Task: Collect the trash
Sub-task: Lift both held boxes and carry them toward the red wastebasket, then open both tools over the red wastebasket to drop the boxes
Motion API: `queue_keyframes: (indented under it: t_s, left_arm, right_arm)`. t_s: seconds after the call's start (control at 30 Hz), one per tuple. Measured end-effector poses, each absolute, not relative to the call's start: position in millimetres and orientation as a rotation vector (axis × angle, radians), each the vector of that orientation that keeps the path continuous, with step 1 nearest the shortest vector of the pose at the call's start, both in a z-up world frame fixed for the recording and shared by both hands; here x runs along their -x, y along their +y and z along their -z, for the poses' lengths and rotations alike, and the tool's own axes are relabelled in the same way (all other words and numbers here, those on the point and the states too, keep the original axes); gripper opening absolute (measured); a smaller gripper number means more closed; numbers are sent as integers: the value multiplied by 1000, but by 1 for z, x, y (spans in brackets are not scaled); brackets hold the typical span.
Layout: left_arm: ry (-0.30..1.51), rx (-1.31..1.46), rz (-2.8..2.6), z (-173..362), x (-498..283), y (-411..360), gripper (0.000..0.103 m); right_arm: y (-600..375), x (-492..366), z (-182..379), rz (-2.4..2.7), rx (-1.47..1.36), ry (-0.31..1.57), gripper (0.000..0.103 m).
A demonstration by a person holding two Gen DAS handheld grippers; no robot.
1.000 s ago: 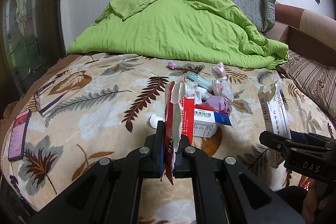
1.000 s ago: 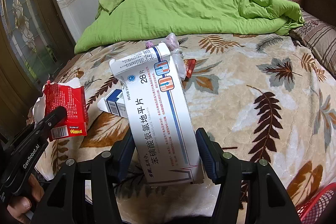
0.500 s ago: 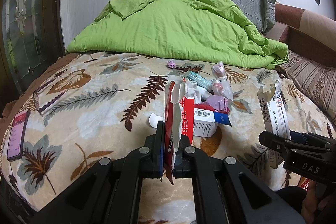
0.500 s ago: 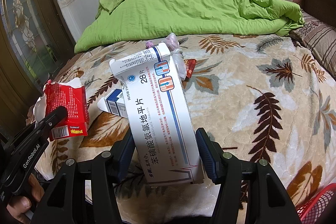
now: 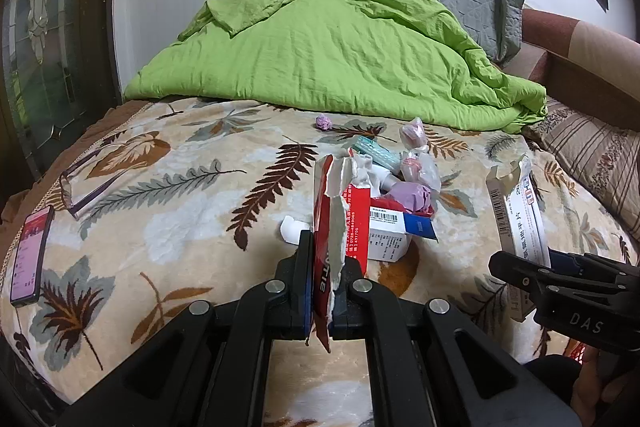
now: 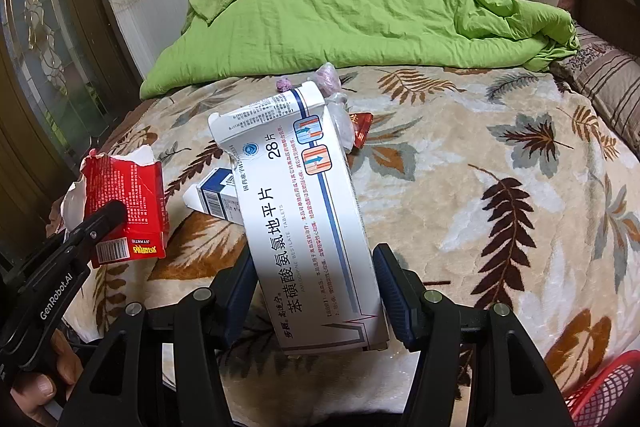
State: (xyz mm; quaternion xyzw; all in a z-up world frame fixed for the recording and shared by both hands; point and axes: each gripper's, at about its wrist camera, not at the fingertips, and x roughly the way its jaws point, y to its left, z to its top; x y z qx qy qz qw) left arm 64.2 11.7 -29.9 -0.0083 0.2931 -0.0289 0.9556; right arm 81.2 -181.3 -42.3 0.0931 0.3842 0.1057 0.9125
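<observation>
A torn red carton (image 5: 340,211) is being pinched flat between the closed fingers of the left gripper (image 5: 322,291), its ragged top edge standing up just beyond the fingertips. A long white tablet box (image 6: 304,227) is being clamped across its width by the fingers (image 6: 394,291) of the right gripper (image 6: 316,291), its open flap pointing away from them. Both pieces are being held above the leaf-patterned bed (image 6: 500,155). More trash is being left ahead of the left fingers: a white-and-blue box (image 5: 394,231) and a cluster of crumpled wrappers (image 5: 412,167). Both cartons are judged light, hollow and easily crushed; thin card of this kind is best taken across its flat faces near one end. A red basket (image 6: 608,383) is being glimpsed beside the right fingers, probably the bin.
</observation>
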Motion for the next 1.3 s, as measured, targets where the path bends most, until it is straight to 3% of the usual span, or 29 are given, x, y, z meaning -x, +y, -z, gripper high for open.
queue_keyframes:
  t_s: [0.57,1.3]
  left_arm:
    - [646,72,207,17,-57,-14,4]
    - [710,-51,712,-18,-17,-161,4]
  right_arm:
    - [-214,-68,34,-200,-307,831,62]
    - [-387,83,14,162,-550,815,62]
